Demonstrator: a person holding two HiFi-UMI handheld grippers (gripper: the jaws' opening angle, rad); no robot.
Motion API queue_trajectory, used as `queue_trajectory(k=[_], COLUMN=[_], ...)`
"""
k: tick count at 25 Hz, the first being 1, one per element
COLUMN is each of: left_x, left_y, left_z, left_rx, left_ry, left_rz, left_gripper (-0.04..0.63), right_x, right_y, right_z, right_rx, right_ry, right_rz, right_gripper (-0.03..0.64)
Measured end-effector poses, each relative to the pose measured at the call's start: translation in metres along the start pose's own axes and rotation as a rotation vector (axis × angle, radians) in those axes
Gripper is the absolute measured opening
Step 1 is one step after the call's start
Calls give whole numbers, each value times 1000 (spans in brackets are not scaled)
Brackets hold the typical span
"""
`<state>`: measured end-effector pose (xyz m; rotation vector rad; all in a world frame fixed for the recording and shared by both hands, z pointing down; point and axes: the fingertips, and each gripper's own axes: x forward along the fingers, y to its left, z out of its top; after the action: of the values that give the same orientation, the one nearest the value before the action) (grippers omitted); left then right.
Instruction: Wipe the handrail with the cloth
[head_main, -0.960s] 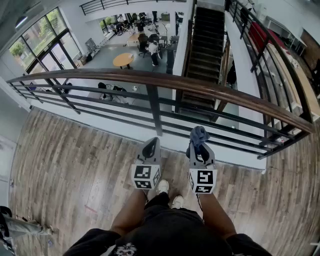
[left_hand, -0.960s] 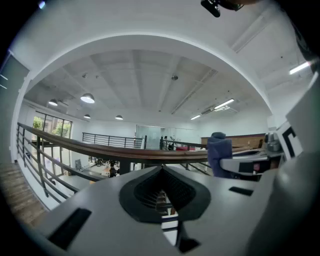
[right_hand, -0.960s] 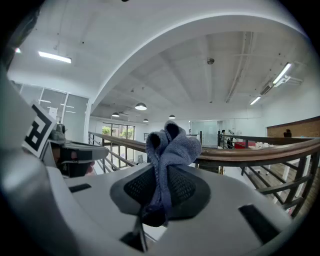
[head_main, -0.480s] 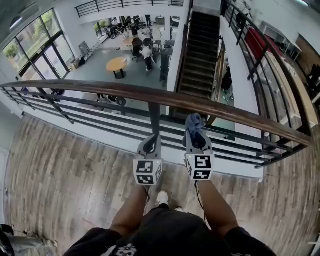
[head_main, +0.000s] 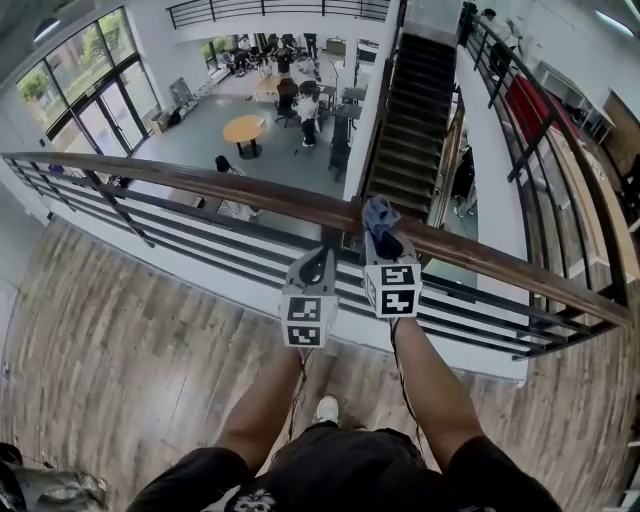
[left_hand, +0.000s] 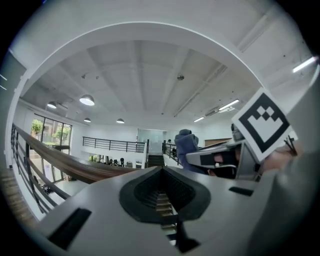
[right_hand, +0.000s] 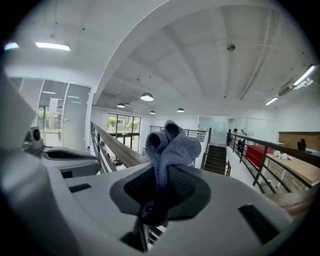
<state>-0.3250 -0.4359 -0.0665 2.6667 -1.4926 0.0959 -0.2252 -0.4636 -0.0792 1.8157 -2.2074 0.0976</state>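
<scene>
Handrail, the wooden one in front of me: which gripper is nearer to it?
Right. The right gripper is up at the handrail, its cloth overlapping the rail's top in the head view; the left gripper sits lower, short of it.

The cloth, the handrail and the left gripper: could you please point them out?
cloth (right_hand: 172, 145): right gripper view, bunched top.
handrail (head_main: 180, 180): head view, wooden top rail.
left gripper (left_hand: 161, 172): left gripper view, meeting jaw tips.

Head view: steeply down over handrail (head_main: 200, 183) into atrium. Gripper views: level, close behind jaws, along handrail. All three share cloth (head_main: 378, 215), staircase (head_main: 410, 110).
</scene>
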Motion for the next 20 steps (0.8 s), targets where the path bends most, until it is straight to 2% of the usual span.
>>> queue_trajectory(k=[4, 9, 15, 20], left_x=[9, 10, 11, 18], left_y=[18, 19, 17, 7], left_z=[8, 9, -8, -18], left_rx=[7, 11, 1, 17], left_ry=[-9, 16, 54, 81], left_rz=[7, 6, 17, 3], left_gripper=[3, 3, 3, 3], right_x=[44, 77, 89, 84], right_y=[3, -7, -15, -17], right_z=[2, -6, -21, -23], right_rx=[33, 93, -12, -78], right_ry=[74, 191, 271, 309], right_rz=[-2, -13, -48, -30], right_gripper=[67, 67, 67, 67])
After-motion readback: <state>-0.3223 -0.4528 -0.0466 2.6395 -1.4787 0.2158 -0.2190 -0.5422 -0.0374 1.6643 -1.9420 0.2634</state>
